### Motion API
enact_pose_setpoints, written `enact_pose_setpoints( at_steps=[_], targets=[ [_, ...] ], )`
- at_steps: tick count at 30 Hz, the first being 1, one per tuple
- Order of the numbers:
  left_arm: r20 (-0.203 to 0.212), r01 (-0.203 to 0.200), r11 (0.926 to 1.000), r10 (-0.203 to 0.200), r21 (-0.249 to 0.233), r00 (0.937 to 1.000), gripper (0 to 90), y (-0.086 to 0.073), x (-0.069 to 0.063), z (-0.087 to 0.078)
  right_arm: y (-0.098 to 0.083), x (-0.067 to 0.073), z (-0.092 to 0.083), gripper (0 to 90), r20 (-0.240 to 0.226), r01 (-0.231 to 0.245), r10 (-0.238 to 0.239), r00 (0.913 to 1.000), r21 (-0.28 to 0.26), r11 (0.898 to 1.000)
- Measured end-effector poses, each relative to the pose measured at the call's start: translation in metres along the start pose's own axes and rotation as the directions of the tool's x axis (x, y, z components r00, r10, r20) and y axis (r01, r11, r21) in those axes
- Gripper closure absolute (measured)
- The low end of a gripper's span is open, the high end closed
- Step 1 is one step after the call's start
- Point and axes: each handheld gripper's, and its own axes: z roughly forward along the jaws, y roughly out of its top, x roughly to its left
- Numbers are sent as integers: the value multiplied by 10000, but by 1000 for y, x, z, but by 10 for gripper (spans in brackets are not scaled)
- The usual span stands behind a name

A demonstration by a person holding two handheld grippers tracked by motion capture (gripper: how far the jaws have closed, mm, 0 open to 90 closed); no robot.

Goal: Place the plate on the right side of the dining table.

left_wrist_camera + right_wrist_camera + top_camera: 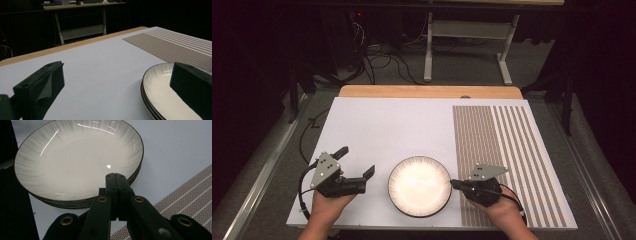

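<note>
So: white board (377, 130) carries a stack of white plates (420, 186) near its front edge, mid-width. Left gripper (357, 162) sits left of the stack, jaws wide, empty. Right gripper (454, 183) is nearer, jaws pressed together, empty, tips at the stack's right rim.

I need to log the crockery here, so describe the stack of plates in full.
The stack of plates is round, shallow and glossy, like glazed ceramic: white inside with fine grey streaks running toward a thin dark rim. The edges of at least three nested plates show in the gripper views. It sits flat and upright on the white table near its front edge, just left of the striped mat. The open left gripper stands apart at its left; the shut right gripper has its tips at the rim, contact unclear.
</note>
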Motion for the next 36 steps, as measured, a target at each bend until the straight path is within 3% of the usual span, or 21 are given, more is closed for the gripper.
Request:
enact_pose_setpoints(
  at_steps=[36],
  targets=[
    [37,13,10000,-13,-10,10000,0,1,0,0,4,6,8,900,-108,22,-19,9999,262,9997]
  ],
)
